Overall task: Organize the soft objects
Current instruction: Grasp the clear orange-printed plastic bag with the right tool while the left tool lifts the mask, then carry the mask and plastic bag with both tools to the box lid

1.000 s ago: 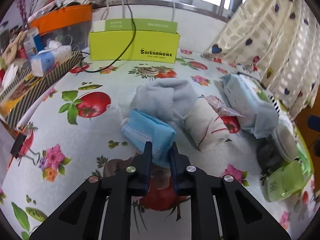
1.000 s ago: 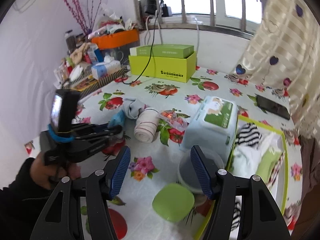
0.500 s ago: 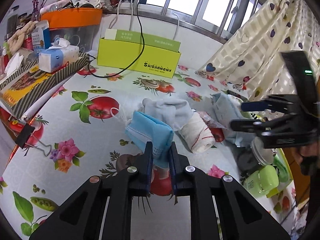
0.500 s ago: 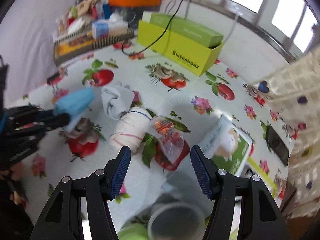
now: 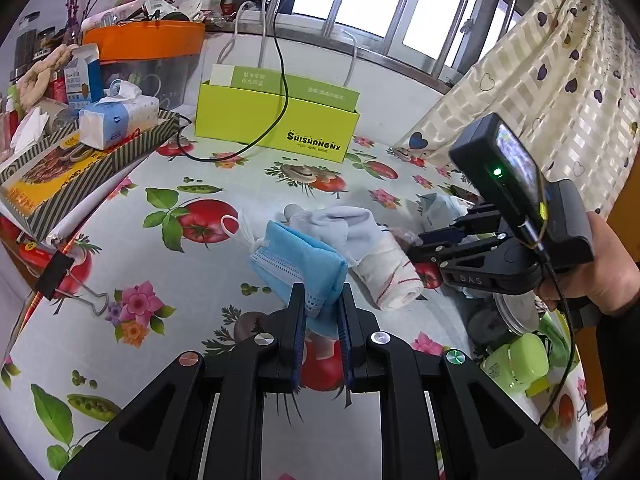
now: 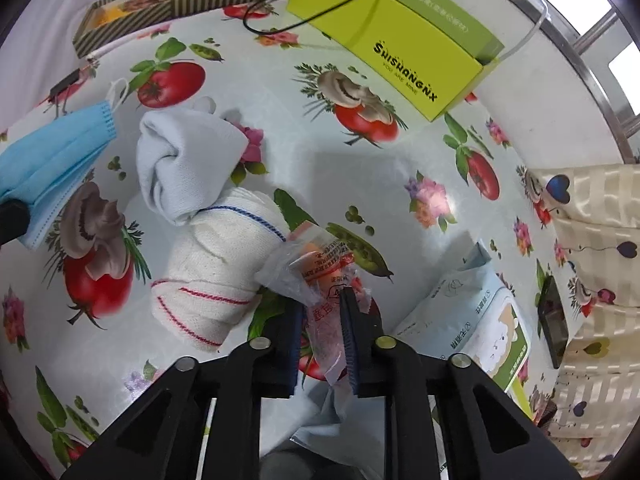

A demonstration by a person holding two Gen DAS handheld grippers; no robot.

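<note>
Blue mask pinched in the left claw; crinkly packet between the right claw's nearly closed jaws.
Rolled towel lies just left of the right claw, long axis running forward-left toward the sock; right is nearer.

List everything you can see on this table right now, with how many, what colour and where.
Mask: 1, blue, held in the left fingers.
Packet: 1, clear with orange print, between the right fingers.
Sock: 1, pale blue-white, bundled beside the towel.
Towel: 1, white with red and blue stripes, rolled, mid-table.
Wipes pack: 1, pale blue and green, right of the packet.
Box: 1, lime green, far edge by the window.
Tissue pack: 1, white and blue, on the striped tray at left.
Binder clip: 1, black, left edge.
Jar: 1, green, near right.
Phone: 1, black, far right.
Left gripper: shut on the mask.
Right gripper: closed on the packet.
</note>
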